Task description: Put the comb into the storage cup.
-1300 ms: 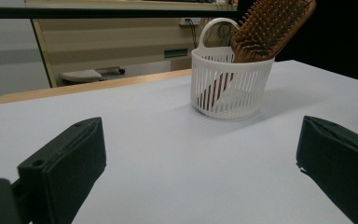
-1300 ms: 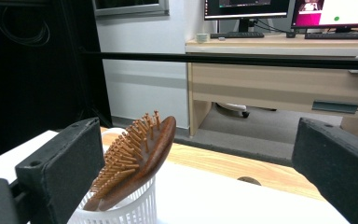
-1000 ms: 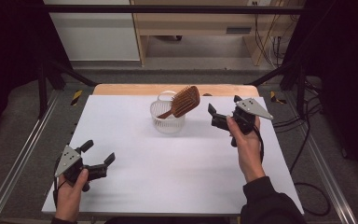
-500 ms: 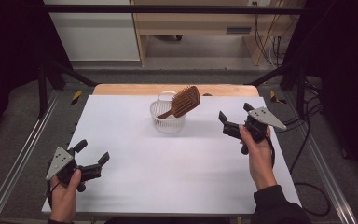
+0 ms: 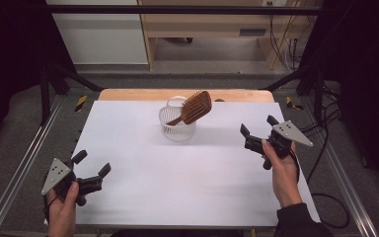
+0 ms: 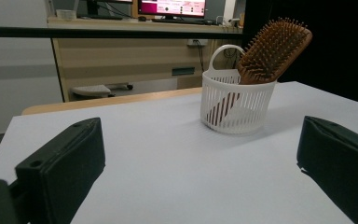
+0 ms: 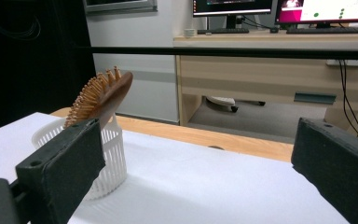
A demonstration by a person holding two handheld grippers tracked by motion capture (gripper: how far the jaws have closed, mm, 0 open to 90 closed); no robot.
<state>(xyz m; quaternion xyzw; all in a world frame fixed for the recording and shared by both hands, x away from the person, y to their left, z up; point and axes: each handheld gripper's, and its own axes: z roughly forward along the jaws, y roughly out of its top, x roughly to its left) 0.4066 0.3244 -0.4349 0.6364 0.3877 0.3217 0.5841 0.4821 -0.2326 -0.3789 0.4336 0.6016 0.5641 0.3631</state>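
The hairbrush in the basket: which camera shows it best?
The left gripper view: the hairbrush is close, bristles facing the camera. The right gripper view shows its back and bristles edge-on; the high view shows it small.

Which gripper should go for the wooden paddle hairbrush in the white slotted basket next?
Right, probably. The right gripper is open and nearer the wooden paddle hairbrush leaning out of the white slotted basket. The left gripper, also open, sits back at the table's near edge.
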